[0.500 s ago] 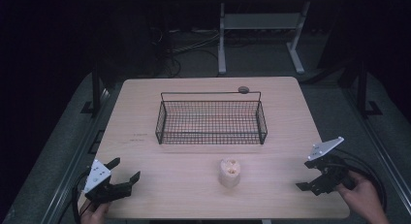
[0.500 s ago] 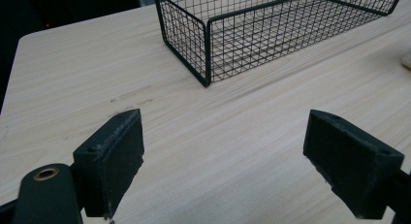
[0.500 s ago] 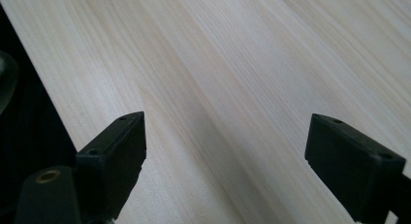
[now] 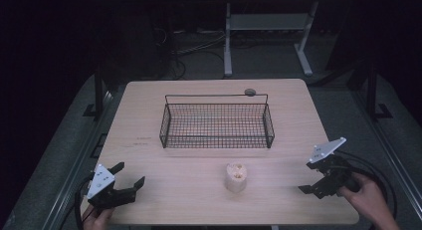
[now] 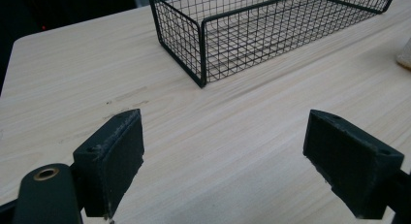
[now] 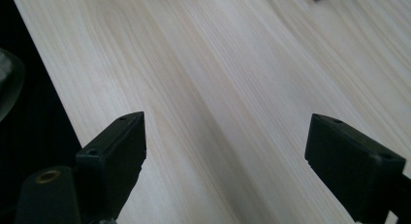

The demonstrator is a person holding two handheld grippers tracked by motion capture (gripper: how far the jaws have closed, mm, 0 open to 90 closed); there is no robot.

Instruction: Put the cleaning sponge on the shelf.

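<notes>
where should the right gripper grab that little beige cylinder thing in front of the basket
Probably around its side wall, about mid-height. The beige cylinder stands upright on the table, apart from the wire basket, with free space all round. The right gripper, jaws open, could come in level from the cylinder's right side. Its top looks hollowed, so avoid pinching the rim.
</notes>
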